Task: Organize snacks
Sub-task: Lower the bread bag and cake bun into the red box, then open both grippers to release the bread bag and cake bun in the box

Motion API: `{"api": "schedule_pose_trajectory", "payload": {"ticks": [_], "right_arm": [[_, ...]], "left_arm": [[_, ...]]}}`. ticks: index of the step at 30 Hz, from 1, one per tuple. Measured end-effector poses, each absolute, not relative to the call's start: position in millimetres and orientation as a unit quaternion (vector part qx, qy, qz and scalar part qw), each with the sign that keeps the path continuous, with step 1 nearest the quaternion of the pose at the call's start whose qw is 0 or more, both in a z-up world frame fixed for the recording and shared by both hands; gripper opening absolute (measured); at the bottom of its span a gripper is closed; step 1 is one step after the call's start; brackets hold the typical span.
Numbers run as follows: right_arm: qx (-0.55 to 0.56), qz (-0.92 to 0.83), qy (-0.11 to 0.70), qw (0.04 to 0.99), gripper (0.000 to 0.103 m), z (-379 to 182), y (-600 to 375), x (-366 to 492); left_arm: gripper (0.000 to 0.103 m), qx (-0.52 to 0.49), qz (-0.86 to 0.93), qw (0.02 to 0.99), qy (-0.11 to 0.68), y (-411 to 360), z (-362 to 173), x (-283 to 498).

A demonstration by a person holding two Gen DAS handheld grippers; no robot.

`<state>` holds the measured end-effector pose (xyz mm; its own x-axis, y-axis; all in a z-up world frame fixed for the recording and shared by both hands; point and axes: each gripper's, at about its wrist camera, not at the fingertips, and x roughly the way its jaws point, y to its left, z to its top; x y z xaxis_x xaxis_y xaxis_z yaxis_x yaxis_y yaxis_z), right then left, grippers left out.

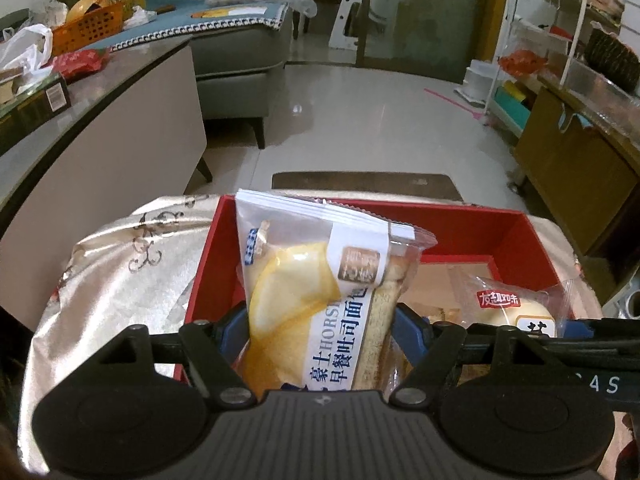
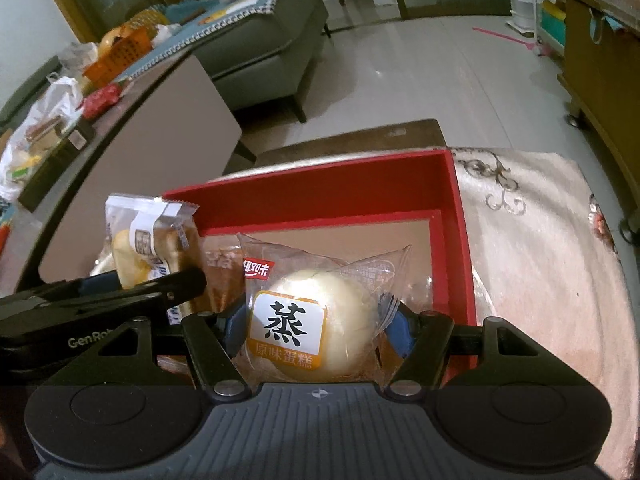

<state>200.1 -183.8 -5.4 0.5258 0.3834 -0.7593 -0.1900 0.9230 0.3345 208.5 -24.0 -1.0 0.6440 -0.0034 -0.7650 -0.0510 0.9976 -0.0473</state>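
A red box (image 1: 460,232) stands open on a cream patterned cloth (image 1: 128,264). My left gripper (image 1: 320,328) is shut on a wrapped toast bread packet (image 1: 316,292), held upright over the box's left side. The right gripper (image 2: 316,326) is shut on a wrapped round steamed cake (image 2: 320,316) with a white and orange label, over the box floor (image 2: 360,236). That cake (image 1: 516,312) also shows at the right in the left wrist view. The bread packet (image 2: 152,244) and left gripper (image 2: 132,292) appear at the left in the right wrist view. Blue pads press both wrappers.
A long grey table (image 1: 92,120) at the left carries a white bag (image 1: 24,48), a red packet (image 1: 80,62) and an orange basket (image 1: 90,28). A grey sofa (image 1: 240,64) stands behind. A wooden cabinet (image 1: 576,168) and white shelf rack (image 1: 552,40) are at the right.
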Motion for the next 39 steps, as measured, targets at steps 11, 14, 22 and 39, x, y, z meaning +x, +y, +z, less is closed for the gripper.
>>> {"api": "schedule_pose_trajectory", "payload": {"ticks": [11,14,22,39], "right_arm": [[0.077,0.153,0.469,0.867,0.075,-13.7,-178.1,201.8],[0.076,0.15,0.471,0.866,0.076,-17.1,-178.2,203.8],[0.061,0.14,0.465,0.872,0.081,-16.6,-176.9,205.9],[0.06,0.125,0.451,0.882,0.091,-6.1,-179.8,201.8]], "left_arm": [[0.068,-0.02,0.021,0.901,0.434,-23.6,-12.0,209.0],[0.068,-0.019,0.023,0.9,0.435,-23.4,-13.4,209.0],[0.069,-0.014,0.025,0.902,0.431,-21.6,-11.0,208.3],[0.07,-0.004,0.023,0.905,0.424,-20.7,-4.1,200.3]]}}
